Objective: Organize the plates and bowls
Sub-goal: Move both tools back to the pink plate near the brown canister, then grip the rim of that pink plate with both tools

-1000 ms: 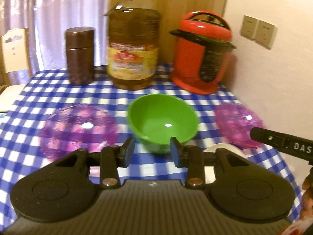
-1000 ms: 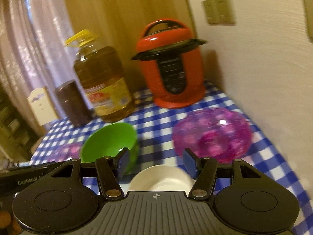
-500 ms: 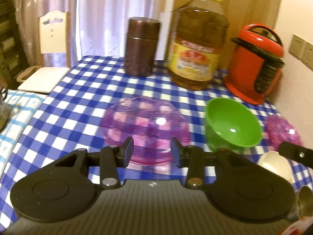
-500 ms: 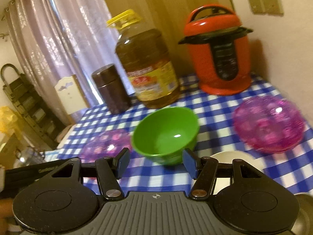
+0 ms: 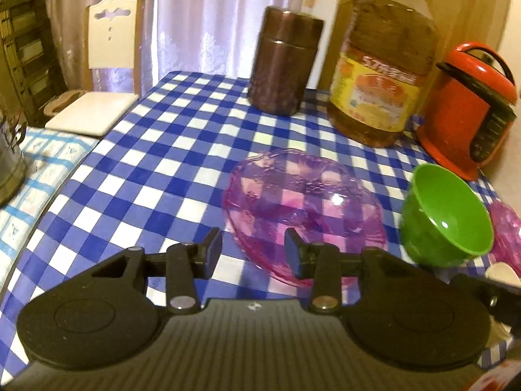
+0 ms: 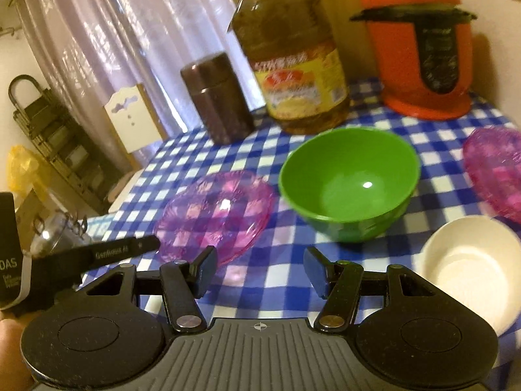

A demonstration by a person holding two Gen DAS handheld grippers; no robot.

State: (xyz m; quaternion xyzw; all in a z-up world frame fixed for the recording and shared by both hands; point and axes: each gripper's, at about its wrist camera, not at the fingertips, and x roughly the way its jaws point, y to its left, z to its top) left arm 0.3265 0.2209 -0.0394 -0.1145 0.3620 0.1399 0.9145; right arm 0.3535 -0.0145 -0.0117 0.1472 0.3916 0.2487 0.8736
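Note:
A clear pink plate lies on the blue checked tablecloth, just ahead of my open, empty left gripper; it also shows in the right wrist view. A green bowl stands to its right. A second pink dish lies at the far right, its edge in the left view. A small white bowl sits at the near right. My right gripper is open and empty, hovering short of the green bowl.
A brown canister, a large oil bottle and a red cooker stand along the back. A white chair stands past the table's left edge. The left gripper's body shows at the right view's left side.
Both views have swung left. The pink plate now sits ahead of my left gripper instead of the green bowl. The right gripper now faces the green bowl, with the white bowl off to its right.

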